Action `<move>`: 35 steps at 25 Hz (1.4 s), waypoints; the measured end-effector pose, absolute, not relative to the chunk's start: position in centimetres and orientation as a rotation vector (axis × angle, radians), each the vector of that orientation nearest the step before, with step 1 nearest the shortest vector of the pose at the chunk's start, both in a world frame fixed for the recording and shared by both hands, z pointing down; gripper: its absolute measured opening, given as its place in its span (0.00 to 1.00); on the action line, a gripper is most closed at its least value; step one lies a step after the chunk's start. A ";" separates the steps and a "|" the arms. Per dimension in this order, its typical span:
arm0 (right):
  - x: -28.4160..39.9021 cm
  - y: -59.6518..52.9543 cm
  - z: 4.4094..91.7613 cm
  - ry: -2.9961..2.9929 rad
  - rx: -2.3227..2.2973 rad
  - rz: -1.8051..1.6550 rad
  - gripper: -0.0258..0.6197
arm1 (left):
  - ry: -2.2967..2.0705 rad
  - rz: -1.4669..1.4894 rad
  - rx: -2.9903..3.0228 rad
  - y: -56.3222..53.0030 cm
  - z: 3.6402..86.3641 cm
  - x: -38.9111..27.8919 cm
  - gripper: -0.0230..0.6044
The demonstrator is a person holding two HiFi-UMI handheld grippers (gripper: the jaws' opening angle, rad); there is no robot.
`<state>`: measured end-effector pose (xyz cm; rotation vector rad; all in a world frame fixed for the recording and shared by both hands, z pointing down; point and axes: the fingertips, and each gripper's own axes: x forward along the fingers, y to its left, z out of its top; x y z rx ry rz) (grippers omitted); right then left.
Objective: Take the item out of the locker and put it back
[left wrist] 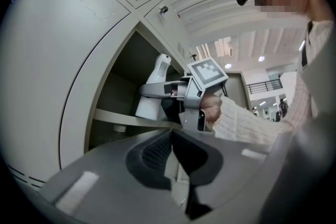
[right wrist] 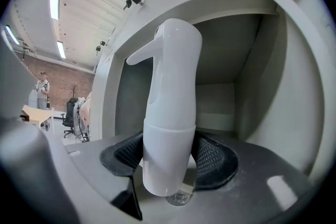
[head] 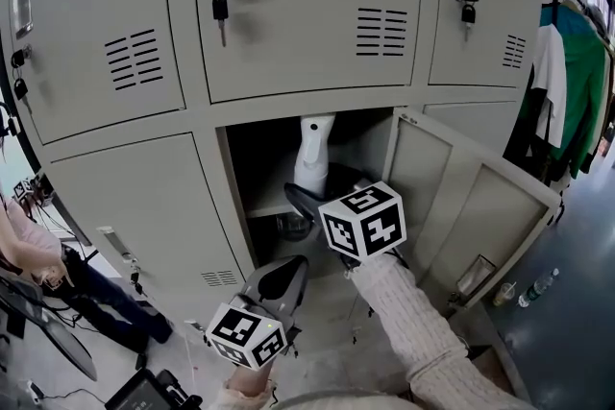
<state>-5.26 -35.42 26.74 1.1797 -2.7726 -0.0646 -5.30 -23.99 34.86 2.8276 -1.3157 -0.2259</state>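
A white spray bottle (head: 315, 152) (right wrist: 170, 113) stands upright at the mouth of the open locker compartment (head: 258, 158), above its shelf (head: 270, 206). My right gripper (head: 306, 198) (right wrist: 168, 157) is shut on the bottle's lower body, both dark pads pressing its sides. The left gripper view shows the same bottle (left wrist: 153, 91) held just inside the opening by the right gripper (left wrist: 157, 90). My left gripper (head: 281, 281) (left wrist: 170, 145) hangs lower and nearer to me, in front of the locker, its jaws together with nothing between them.
The compartment's door (head: 463, 206) swings open to the right. Keys (head: 220, 7) hang in the upper locker doors. A clothes rack (head: 569, 82) stands at far right, with bottles (head: 538, 284) on the floor below. A person (head: 29, 245) is at the left edge.
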 end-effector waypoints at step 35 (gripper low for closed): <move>0.0 -24.9 32.6 -2.882 1.143 -0.103 0.48 | -1.355 -0.156 2.886 -24.0 34.1 -5.8 0.05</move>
